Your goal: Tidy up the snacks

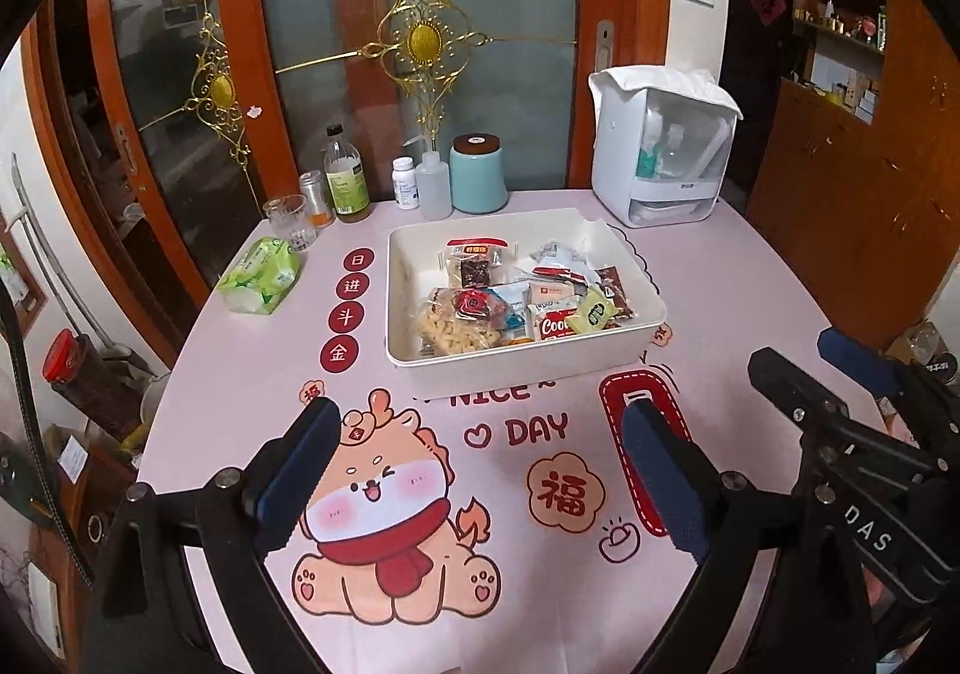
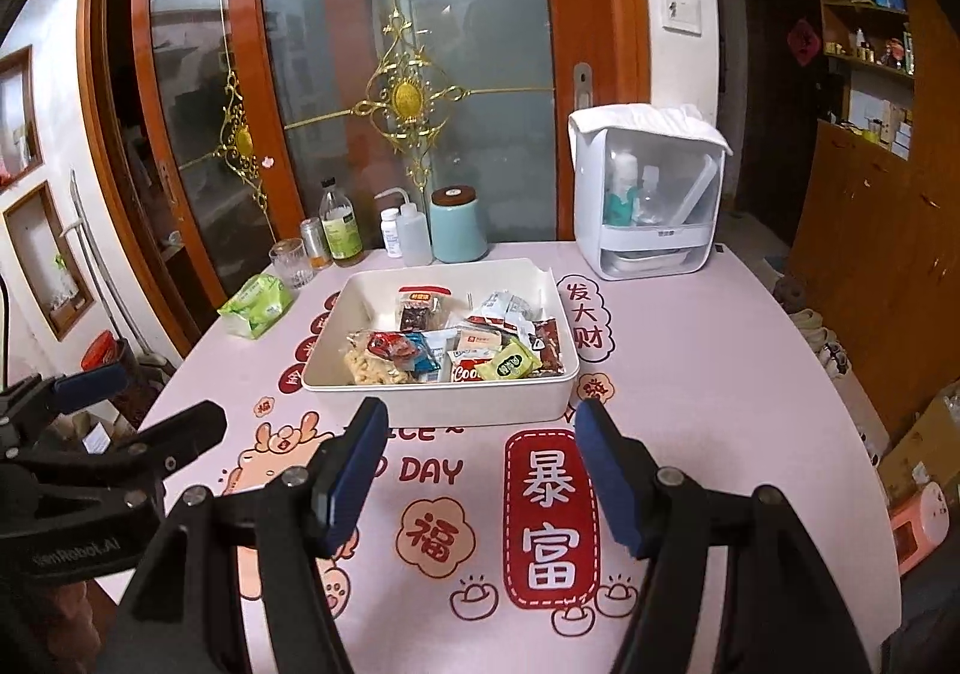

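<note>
A white tray stands at the middle of the table and holds several snack packets. Among them are a bag of pale twisted crackers, a red cookie packet, a yellow-green packet and a red-topped packet. My left gripper hovers over the cartoon tablecloth in front of the tray, open and with nothing between its fingers. My right gripper is close beside it to the right, also open and holding nothing. Each gripper shows at the edge of the other's view.
The pink printed tablecloth covers the table. Behind the tray stand a teal canister, a squeeze bottle, a pill bottle, a green-labelled bottle and a glass. A green tissue pack lies left; a white storage box stands back right.
</note>
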Tool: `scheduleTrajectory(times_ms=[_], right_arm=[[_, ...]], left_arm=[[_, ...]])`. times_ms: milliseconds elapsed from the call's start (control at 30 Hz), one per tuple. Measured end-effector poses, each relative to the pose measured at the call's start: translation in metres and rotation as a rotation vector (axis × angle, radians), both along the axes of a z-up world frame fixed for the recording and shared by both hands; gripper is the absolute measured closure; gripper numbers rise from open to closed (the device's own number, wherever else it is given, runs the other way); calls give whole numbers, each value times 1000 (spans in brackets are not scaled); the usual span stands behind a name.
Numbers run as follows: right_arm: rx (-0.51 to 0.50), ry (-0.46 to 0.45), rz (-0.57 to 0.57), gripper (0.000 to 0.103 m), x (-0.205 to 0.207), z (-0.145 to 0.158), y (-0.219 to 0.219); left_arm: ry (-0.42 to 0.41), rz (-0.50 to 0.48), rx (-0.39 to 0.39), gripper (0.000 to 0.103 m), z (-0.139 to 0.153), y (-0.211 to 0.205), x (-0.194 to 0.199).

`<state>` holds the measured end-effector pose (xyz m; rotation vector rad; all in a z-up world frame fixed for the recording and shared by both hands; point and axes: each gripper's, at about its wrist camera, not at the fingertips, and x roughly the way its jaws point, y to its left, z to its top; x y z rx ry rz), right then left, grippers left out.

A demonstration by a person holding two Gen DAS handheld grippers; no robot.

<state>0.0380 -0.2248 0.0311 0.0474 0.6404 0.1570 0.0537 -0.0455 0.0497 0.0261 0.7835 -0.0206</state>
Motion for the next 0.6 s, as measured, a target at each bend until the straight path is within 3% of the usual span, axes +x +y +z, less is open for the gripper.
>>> scheduleTrajectory(times_ms=[267,600], right_arm=[[-2,32,-38,38,-23,-4,12],[-37,94,-79,37,-44,-15,38]], left_arm=[[-19,-12,6,8,3,6,-29],[17,36,-7,8,-13,26,-45]])
